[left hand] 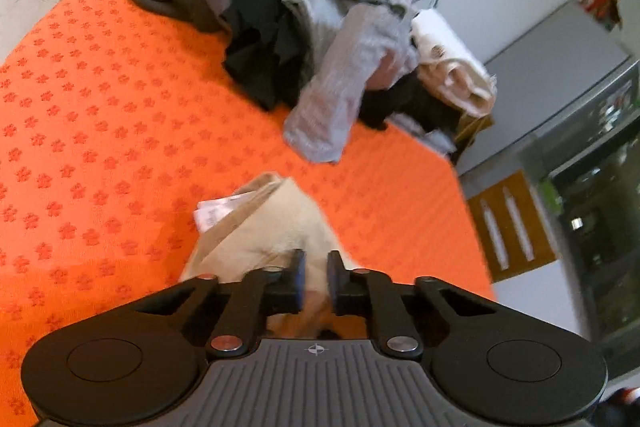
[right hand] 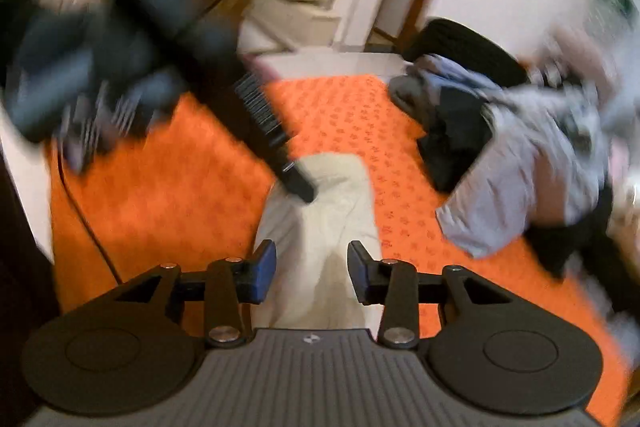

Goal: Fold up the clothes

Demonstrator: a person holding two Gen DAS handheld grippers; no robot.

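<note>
The left hand-held gripper (left hand: 316, 277) pinches a beige cotton garment (left hand: 276, 227) on the orange flower-patterned tabletop (left hand: 120, 87), anchoring one end. The right hand-held gripper (right hand: 312, 273) hovers wide open, empty, over the garment's other end, apparently to grasp it.

No legible text anywhere.

A folded garment (right hand: 320, 211) lies on the bedspread (left hand: 100, 107); a clothes pile (left hand: 320, 39) sits behind it, to the right.

Each gripper (left hand: 316, 277) (right hand: 312, 267) had matte black linkage arms, silver screws, blue-padded fingers (right hand: 265, 265) and a ribbed grey body.
</note>
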